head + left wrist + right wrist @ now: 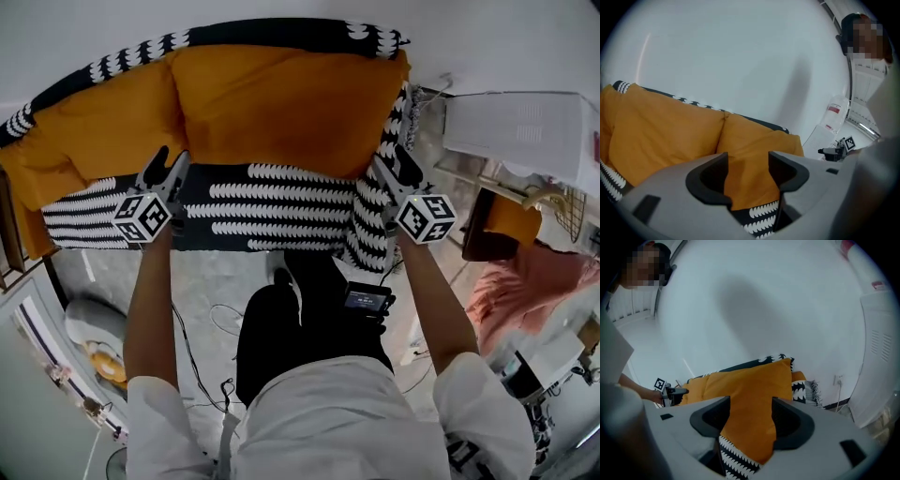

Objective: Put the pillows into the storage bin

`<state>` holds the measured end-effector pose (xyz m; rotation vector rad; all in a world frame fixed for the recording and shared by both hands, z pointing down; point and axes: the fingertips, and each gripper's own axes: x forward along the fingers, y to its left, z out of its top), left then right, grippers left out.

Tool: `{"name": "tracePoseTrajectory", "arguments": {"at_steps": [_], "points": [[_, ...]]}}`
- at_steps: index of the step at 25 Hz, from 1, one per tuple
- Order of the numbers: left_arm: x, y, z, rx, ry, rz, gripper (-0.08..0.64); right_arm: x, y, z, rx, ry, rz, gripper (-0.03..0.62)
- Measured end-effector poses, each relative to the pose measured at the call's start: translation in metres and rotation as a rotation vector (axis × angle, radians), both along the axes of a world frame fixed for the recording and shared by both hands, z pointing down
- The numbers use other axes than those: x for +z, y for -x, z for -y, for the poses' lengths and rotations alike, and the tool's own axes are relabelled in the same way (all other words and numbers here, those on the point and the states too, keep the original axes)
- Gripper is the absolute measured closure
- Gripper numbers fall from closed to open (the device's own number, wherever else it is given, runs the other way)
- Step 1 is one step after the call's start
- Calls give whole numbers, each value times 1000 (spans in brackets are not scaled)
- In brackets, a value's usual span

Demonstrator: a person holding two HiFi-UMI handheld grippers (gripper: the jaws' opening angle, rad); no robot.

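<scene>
Two orange pillows lean against the back of a sofa with a black-and-white patterned cover [272, 211]. The larger pillow [281, 108] stands at the middle and right, the other pillow [89, 131] at the left. My left gripper [170, 161] is at the larger pillow's lower left corner and my right gripper [386, 171] at its lower right corner. In the left gripper view the pillow's orange corner [750, 150] lies between the wide jaws of the left gripper [747, 171]. The right gripper [750, 416] likewise straddles an orange corner [752, 380]. Both stand open.
A white box-like unit [525, 127] stands right of the sofa, with a wire basket [567, 211] and a pink cloth [525, 281] below it. Cables [220, 319] lie on the floor in front of the sofa. A white wall rises behind.
</scene>
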<state>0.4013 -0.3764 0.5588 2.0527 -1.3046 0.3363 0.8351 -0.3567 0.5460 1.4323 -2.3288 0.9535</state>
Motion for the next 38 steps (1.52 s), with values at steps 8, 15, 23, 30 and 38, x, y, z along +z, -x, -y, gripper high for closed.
{"name": "tracePoseTrajectory", "arguments": {"at_steps": [8,15,23,30,38], "points": [[72,5,47,30,69,24,276,55,-23,51,32,93,10,301],[99,11,71,55,82,27,249,84,-22,75,47,171,18,290],[117,5,82,146,124,-14,245,117,-11,81,6,245,19,276],[130,-5,94,169,157,-35,259,135,-10,90,67,309,115,256],[130,-17,95,136,151,-43,356,129,-5,88,52,255,126,332]]}}
